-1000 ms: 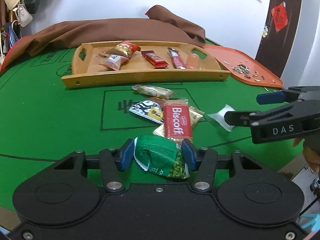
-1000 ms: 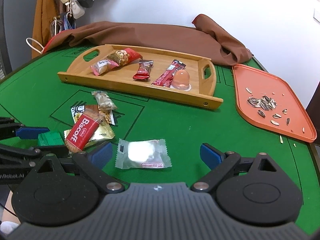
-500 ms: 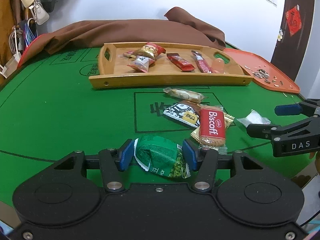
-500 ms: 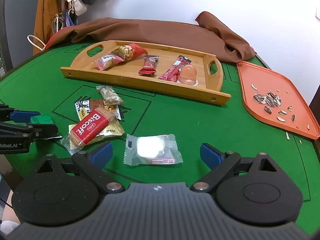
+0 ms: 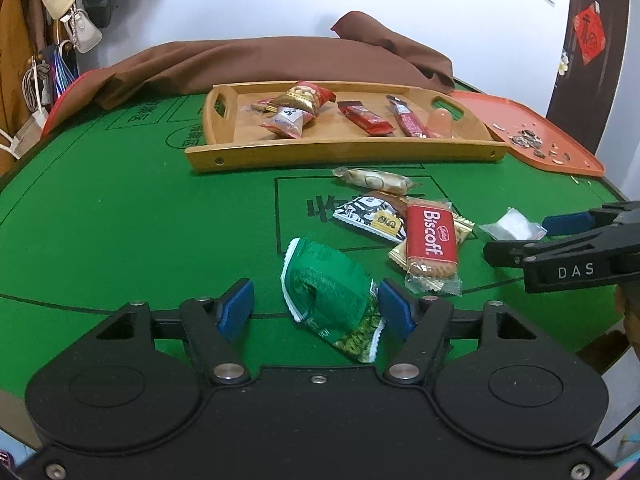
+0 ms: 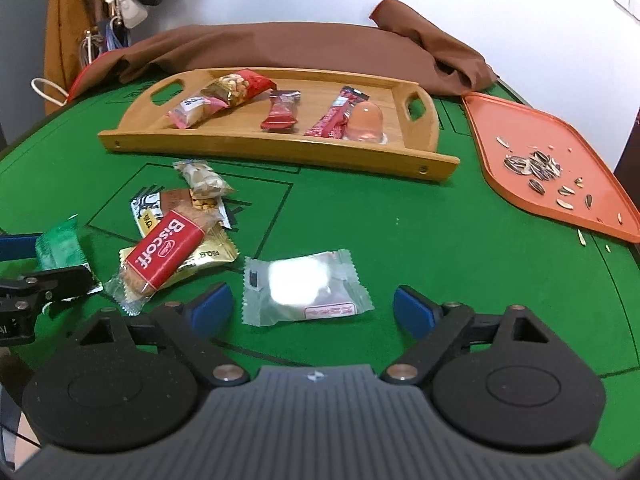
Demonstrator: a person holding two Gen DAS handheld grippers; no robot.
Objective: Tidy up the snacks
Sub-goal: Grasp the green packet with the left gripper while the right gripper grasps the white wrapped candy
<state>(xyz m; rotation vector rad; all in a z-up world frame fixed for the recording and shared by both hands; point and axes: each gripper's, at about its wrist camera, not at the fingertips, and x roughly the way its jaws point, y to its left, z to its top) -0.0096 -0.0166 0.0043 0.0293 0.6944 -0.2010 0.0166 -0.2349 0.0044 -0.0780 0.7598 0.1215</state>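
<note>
On the green table, the left gripper sits low over the green packet. Its jaws are opening; the packet lies between them, leaning on the right pad, clear of the left one, so nothing is gripped. If the jaws close again from here, the packet, lying skewed, could twist or slide out sideways, since only one pad meets it first.

Just right of it lies the loose pile: the Biscoff on top of a gold packet, a black-and-white packet and a nut bar beyond. A sweep of either tool could drag this pile and scatter it.

Further right, the right gripper frames the clear packet. Its jaws are closing yet stand wide, both pads apart from the wrapper. The wrapper looks slick and flat; I judge the pads may pinch only the crimped edge and lose it on lifting.

The wooden tray, already holding five snacks, waits beyond, well apart. The orange tray with seed shells sits at far right; a misplaced snack could land there.
</note>
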